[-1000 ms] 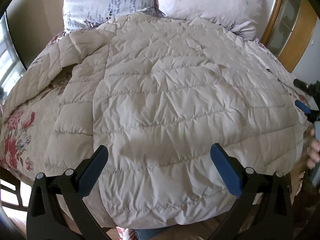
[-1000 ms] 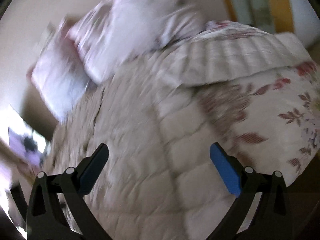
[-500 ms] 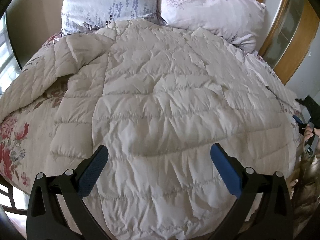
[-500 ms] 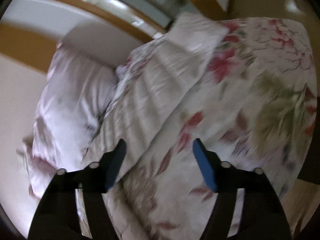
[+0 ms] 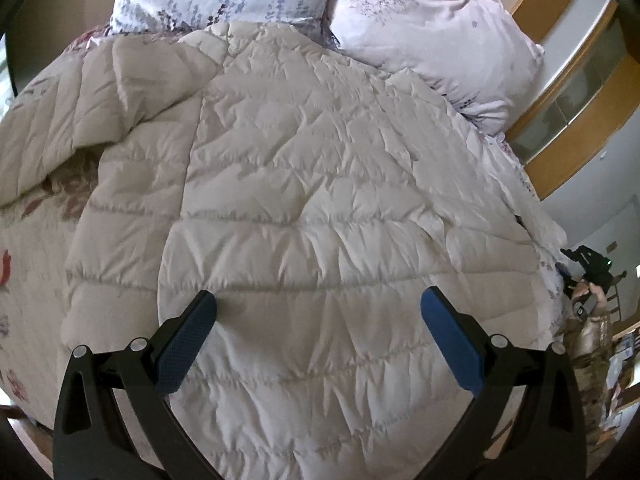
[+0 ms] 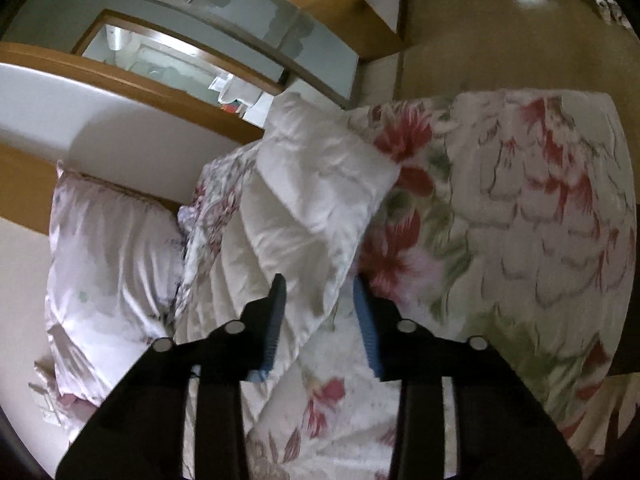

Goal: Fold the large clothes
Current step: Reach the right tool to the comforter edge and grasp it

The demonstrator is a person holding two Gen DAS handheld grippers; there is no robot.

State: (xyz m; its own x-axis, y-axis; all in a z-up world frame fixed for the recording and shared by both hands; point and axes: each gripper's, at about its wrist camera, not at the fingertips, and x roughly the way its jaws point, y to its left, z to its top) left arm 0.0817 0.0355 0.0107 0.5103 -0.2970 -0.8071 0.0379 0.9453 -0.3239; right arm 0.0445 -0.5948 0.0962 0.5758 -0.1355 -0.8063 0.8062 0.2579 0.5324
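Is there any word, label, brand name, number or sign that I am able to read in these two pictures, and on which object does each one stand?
None can be read.
Cream quilted down coat: no label shows.
Pale floral-print pillows: only printed trees and flowers.
Red-flowered bedspread: pattern only.
Small black device at the bed's far edge: too small to read.

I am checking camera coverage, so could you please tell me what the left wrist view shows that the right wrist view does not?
Only the left wrist view shows the quilted coat's broad body and the open left gripper. Only the right wrist view shows the right gripper, jaws closing around a coat edge, and the sheet's big red flowers. Both show the pillows.
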